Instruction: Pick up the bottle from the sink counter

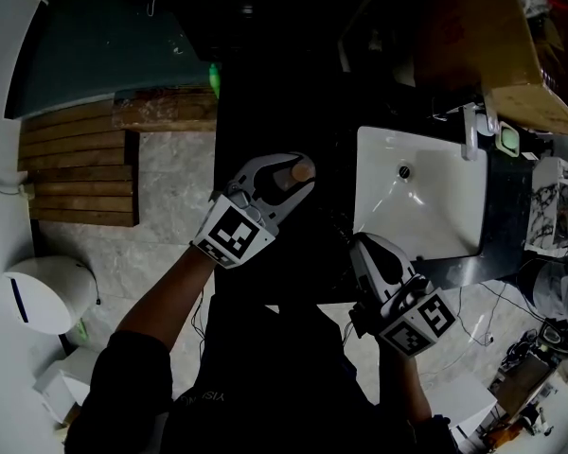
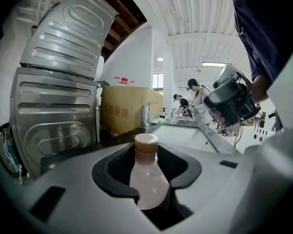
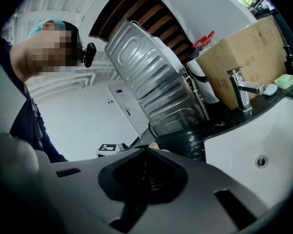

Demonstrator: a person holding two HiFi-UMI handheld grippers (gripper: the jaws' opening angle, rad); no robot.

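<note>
Pinkish bottle (image 2: 147, 179): pinched in our left gripper (image 2: 151, 153), left of sink (image 1: 435, 218); lift, we judge, remains. Right gripper (image 3: 149, 152): jaws together, empty.

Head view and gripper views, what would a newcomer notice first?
The pale bottle with its tan cap, clamped in the left gripper, fills that gripper's view. In the head view the white sink stands out against the dark counter, with the right gripper shut and empty beside it.

The bottle (image 2: 147, 179) has its base hidden behind the left gripper (image 2: 149, 155); the cardboard box (image 1: 473, 36) runs off frame.
</note>
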